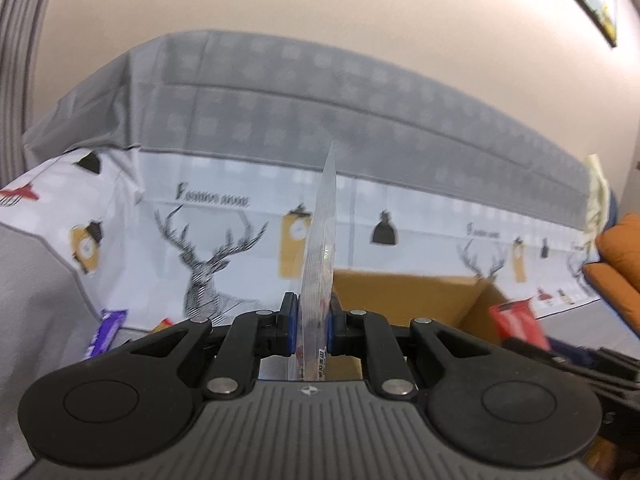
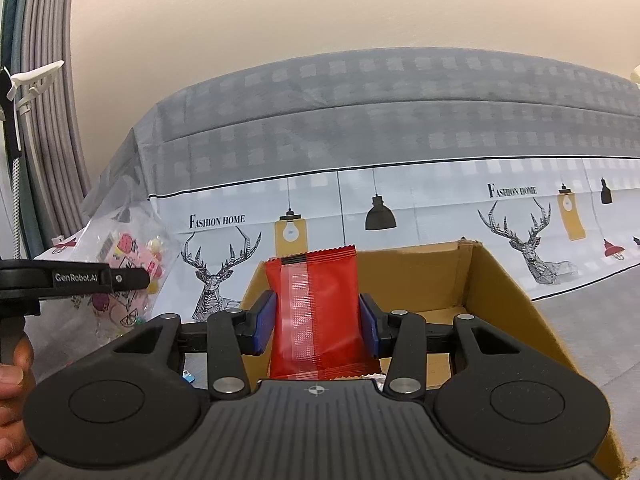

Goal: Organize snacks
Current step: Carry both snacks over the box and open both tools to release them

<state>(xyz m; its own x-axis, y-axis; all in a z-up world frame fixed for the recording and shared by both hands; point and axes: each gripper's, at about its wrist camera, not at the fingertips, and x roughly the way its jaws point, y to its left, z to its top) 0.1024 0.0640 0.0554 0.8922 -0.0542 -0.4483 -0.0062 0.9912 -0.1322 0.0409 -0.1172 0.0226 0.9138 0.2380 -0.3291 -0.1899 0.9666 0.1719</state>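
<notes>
My left gripper (image 1: pixel 311 330) is shut on a clear candy bag (image 1: pixel 320 248), which stands edge-on between the blue pads. From the right wrist view the same candy bag (image 2: pixel 128 256) shows its fruit prints at the left, pinched by the left gripper (image 2: pixel 146 278). My right gripper (image 2: pixel 318 326) is shut on a red snack packet (image 2: pixel 316 312), held upright above the open cardboard box (image 2: pixel 492 280). In the left wrist view the red packet (image 1: pixel 516 320) appears at the right, beside the box (image 1: pixel 404 296).
A sofa with a deer-print cover (image 2: pixel 400 200) rises behind the box. A purple snack pack (image 1: pixel 106 330) lies at the left on the grey surface. An orange cushion (image 1: pixel 620 252) sits at the far right. A hand (image 2: pixel 14 396) grips the left handle.
</notes>
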